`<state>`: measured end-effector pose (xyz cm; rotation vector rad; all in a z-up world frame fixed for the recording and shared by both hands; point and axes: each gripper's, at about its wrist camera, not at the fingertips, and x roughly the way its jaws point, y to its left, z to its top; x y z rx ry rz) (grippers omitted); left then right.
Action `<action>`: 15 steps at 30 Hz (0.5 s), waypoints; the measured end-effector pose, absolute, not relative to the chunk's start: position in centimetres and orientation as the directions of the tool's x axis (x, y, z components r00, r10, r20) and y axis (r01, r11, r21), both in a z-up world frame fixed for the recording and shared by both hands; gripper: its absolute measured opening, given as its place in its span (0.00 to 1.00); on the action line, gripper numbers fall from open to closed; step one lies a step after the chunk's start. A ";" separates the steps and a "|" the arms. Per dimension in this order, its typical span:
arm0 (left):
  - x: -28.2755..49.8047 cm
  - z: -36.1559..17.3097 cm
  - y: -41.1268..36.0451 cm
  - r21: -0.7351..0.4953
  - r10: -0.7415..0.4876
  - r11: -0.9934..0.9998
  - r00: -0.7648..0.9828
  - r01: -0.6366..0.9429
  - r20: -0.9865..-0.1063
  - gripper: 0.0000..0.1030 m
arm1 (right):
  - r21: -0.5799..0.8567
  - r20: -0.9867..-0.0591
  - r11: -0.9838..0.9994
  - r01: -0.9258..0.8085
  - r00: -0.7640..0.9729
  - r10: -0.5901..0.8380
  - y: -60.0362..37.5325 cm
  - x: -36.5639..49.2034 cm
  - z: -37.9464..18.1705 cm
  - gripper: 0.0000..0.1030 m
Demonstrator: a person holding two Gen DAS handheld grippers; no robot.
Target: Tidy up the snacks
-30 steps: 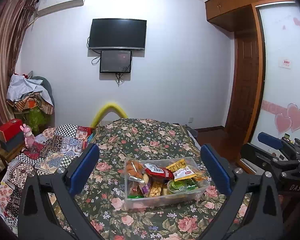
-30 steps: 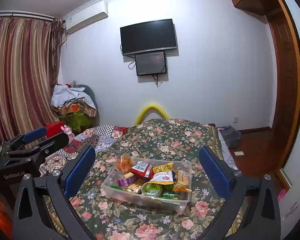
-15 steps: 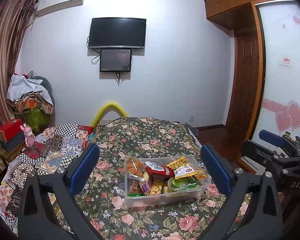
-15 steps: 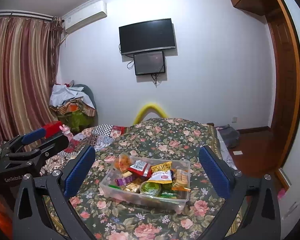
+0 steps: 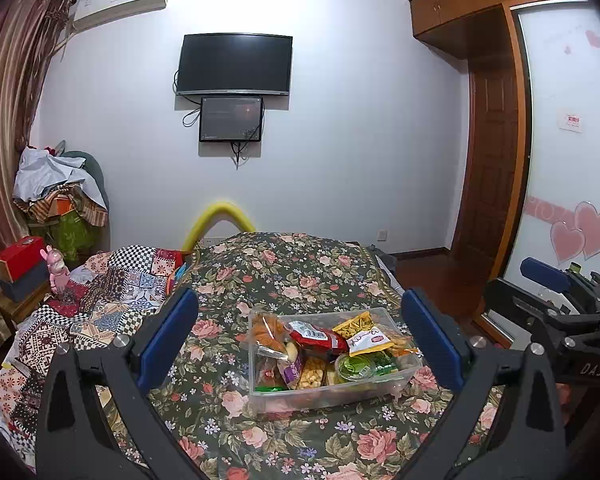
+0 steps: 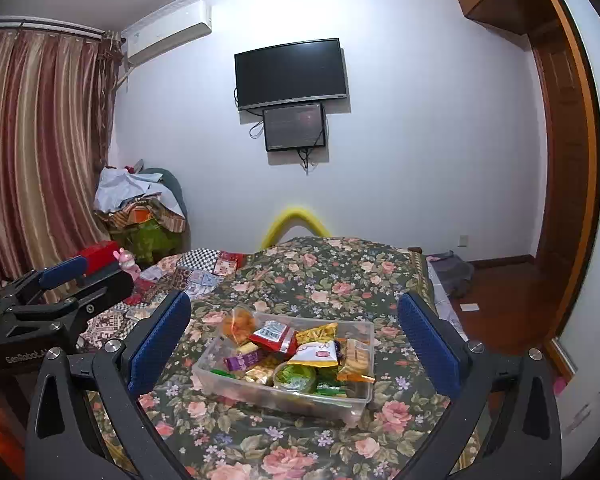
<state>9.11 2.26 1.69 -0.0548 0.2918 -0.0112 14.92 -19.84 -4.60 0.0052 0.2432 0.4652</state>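
**Snacks all in the tub, nothing gripped**

Snacks [image 5: 324,344] sit heaped in one clear plastic tub [image 5: 332,394], which rests on the floral bedspread [image 5: 284,276]. I take the tub as my landmark.

Left of the tub: my left claw [image 5: 300,340] hangs short of it, fingers spread wide, holding nothing. The tub shows between its blue pads [image 5: 168,336] but touches neither. Farther left lies a patchwork quilt [image 5: 112,296]; I see no packets on it.

In the tub, left to right, from the left wrist view: an orange-filled clear bag [image 5: 270,330], a red packet [image 5: 316,334], a yellow packet [image 5: 358,323], a white-and-red packet [image 5: 370,338]. Below them a purple wrapper [image 5: 290,368] and a round green-lidded cup [image 5: 354,366]. All are piled loosely, overlapping, not in rows.

Right of the tub: my right claw [image 6: 294,340] is likewise spread and empty, facing the tub from a little way back.

Progress, my reading: gathering looks done, since no loose snack shows on the bedspread around the tub. If sorting or taking packets out is wanted, none of that has begun; the heap is unsorted and no second container is in view. Which way the task runs I cannot tell.
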 end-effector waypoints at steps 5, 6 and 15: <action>9.1 1.7 2.2 -0.055 -0.016 0.998 0.958 0.000 -0.286 1.00 | 0.059 -0.228 0.896 -0.439 0.868 0.441 -19.9 14.8 -4.5 1.00; 9.1 1.7 2.2 -0.055 -0.016 0.999 0.958 0.001 -0.286 1.00 | 0.058 -0.226 0.897 -0.438 0.870 0.439 -19.9 14.8 -4.5 1.00; 9.0 1.7 2.2 -0.056 -0.021 0.998 0.957 0.005 -0.289 1.00 | 0.049 -0.225 0.903 -0.426 0.877 0.425 -19.8 14.7 -4.6 1.00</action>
